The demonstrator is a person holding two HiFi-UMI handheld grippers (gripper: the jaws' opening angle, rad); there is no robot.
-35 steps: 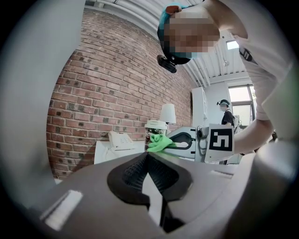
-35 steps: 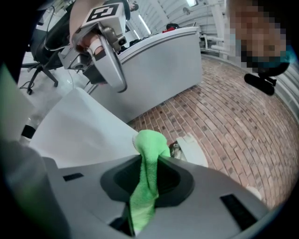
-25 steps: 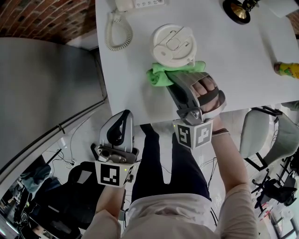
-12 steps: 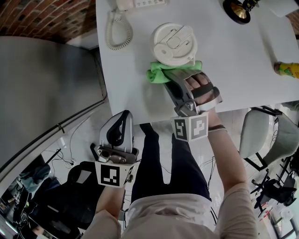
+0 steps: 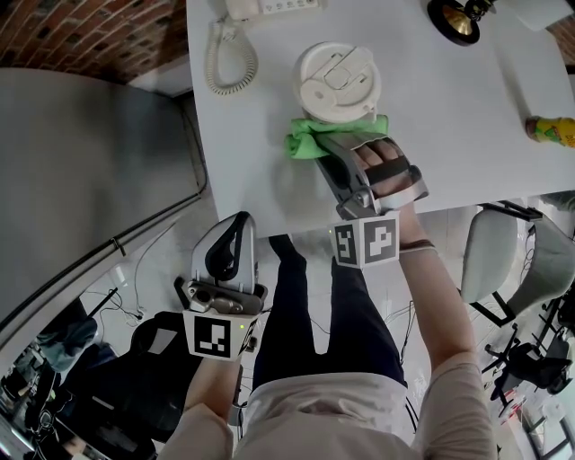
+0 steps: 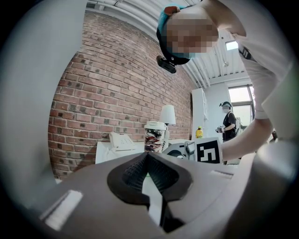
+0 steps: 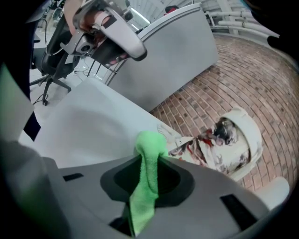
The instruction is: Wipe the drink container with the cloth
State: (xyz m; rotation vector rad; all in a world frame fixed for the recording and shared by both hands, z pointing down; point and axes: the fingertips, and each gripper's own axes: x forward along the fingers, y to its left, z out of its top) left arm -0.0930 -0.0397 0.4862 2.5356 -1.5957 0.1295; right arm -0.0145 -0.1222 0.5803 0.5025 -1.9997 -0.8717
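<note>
A cream drink cup (image 5: 338, 83) with a flip lid stands on the white table (image 5: 449, 126); its printed side (image 7: 219, 144) shows in the right gripper view. A green cloth (image 5: 310, 141) lies bunched against the cup's near side. My right gripper (image 5: 334, 142) is shut on the cloth (image 7: 148, 177), which runs between its jaws and presses at the cup. My left gripper (image 5: 229, 235) hangs below the table's edge, away from the cup, jaws shut with nothing between them (image 6: 150, 186). The cup (image 6: 155, 136) appears far off in the left gripper view.
A white desk phone with coiled cord (image 5: 226, 56) sits at the table's back left. A black lamp base (image 5: 458, 20) and a yellow bottle (image 5: 550, 131) stand to the right. Office chairs (image 5: 517, 269) lie below the table's front edge.
The right gripper with the cloth has slid slightly forward and up against the cup's side, and the cup has shifted a little to the right. The left gripper has stayed put.
</note>
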